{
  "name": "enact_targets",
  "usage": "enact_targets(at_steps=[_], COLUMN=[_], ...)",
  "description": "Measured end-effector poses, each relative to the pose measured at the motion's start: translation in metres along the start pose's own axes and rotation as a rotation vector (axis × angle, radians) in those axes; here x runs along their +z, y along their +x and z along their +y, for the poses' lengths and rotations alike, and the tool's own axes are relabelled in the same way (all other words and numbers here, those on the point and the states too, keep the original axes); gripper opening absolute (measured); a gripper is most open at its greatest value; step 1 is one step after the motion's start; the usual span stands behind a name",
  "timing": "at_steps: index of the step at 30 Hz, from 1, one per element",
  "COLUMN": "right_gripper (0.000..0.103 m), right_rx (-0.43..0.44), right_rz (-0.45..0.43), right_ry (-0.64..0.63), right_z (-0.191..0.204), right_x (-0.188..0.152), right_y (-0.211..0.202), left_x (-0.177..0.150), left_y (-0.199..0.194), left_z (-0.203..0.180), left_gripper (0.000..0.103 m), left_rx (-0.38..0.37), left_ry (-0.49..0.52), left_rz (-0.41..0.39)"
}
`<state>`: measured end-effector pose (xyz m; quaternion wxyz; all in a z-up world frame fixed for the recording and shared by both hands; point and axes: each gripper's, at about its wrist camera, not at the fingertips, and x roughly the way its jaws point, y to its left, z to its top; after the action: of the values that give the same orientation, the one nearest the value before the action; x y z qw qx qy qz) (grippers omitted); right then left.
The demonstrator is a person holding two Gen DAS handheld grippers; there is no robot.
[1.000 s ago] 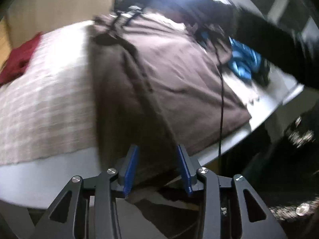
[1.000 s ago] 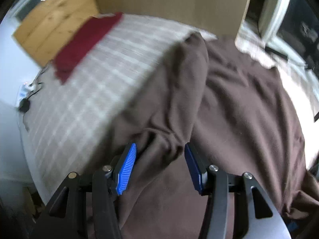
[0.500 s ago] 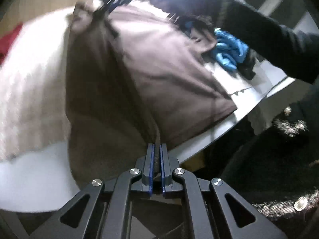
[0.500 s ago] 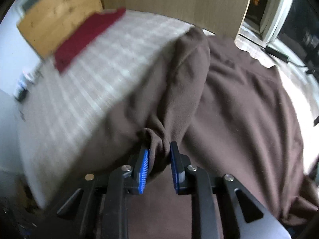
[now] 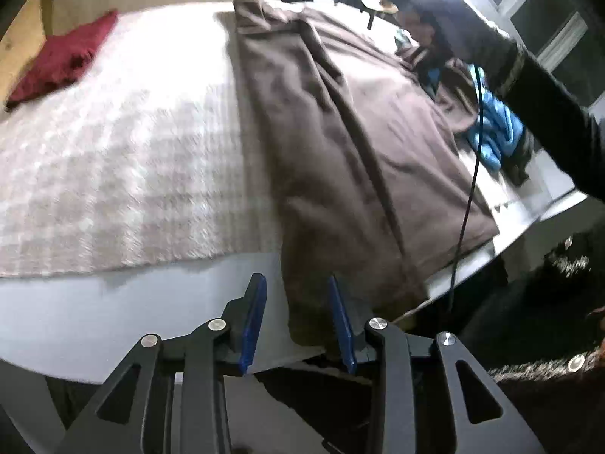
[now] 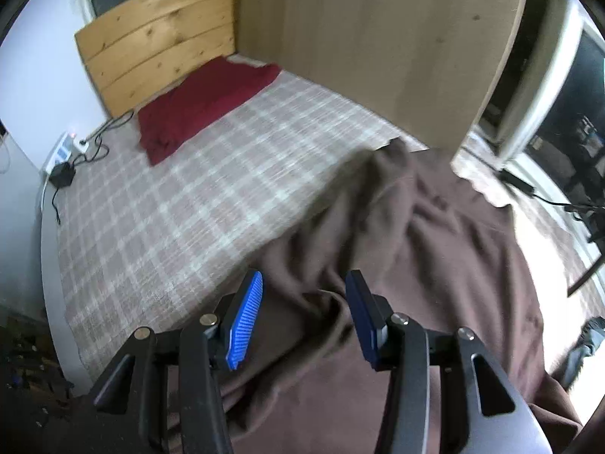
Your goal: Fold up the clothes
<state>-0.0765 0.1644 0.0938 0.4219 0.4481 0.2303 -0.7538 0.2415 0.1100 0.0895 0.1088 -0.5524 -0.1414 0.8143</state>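
A large brown garment (image 5: 340, 132) lies spread on the bed, its left side folded over in a long strip. In the left wrist view my left gripper (image 5: 295, 280) is at the garment's near hem by the bed's edge. Its jaws are opening and the hem hangs loose between the blue pads (image 5: 252, 321), close to the right one. In the right wrist view the brown garment (image 6: 435, 265) has a bunched fold under my right gripper (image 6: 305, 276). Those jaws are opening too, and the cloth between them is not pinched.
A plaid blanket (image 6: 189, 208) covers the bed, with a dark red cloth (image 6: 204, 106) near the wooden headboard (image 6: 159, 38). A person's dark sleeve (image 5: 548, 106) reaches in at the right, above a blue cloth (image 5: 495, 136) and a black cable (image 5: 469, 189). A power strip (image 6: 68, 147) sits at the left.
Both grippers went from open to shut on the brown garment, then let it go. The right gripper has lifted off the fold; the left has shifted along the bed's edge.
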Motion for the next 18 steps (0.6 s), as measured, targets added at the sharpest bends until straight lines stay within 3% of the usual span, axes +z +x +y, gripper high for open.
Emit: enact_targets(at_steps=[1, 2, 4, 6, 9, 12, 14, 16, 18], right_gripper=[0.046, 0.046, 0.046, 0.046, 0.046, 0.045, 0.045, 0.044, 0.044], right_rx=[0.002, 0.005, -0.015, -0.067, -0.004, 0.055, 0.053, 0.056, 0.068], right_rz=[0.015, 0.030, 0.060, 0.095, 0.120, 0.046, -0.001, -0.031, -0.037], right_ry=[-0.002, -0.004, -0.024, -0.057, -0.009, 0.091, 0.126, 0.151, 0.156], right_z=[0.002, 0.004, 0.007, 0.005, -0.013, -0.040, -0.055, -0.065, -0.069], right_x=[-0.001, -0.001, -0.004, -0.011, -0.020, -0.010, 0.002, 0.014, 0.033], right_y=[0.006, 0.013, 0.027, 0.041, 0.039, 0.014, 0.003, -0.001, 0.010], left_x=[-0.001, -0.002, -0.004, -0.008, -0.013, -0.012, -0.005, 0.008, 0.022], left_y=[0.004, 0.008, 0.004, -0.004, -0.015, -0.021, -0.029, -0.025, -0.020], left_z=[-0.001, -0.002, -0.008, -0.013, -0.016, -0.017, -0.024, -0.036, -0.048], left_gripper=[0.029, 0.011, 0.009, 0.010, 0.011, 0.010, 0.020, 0.026, 0.027], left_rx=[-0.023, -0.045, -0.076, -0.039, 0.044, 0.137, 0.153, 0.122, 0.085], left_ry=[-0.001, -0.001, -0.003, -0.004, -0.007, 0.002, 0.016, 0.048, 0.083], left_rz=[0.012, 0.023, 0.022, 0.016, 0.026, 0.055, 0.031, 0.003, -0.025])
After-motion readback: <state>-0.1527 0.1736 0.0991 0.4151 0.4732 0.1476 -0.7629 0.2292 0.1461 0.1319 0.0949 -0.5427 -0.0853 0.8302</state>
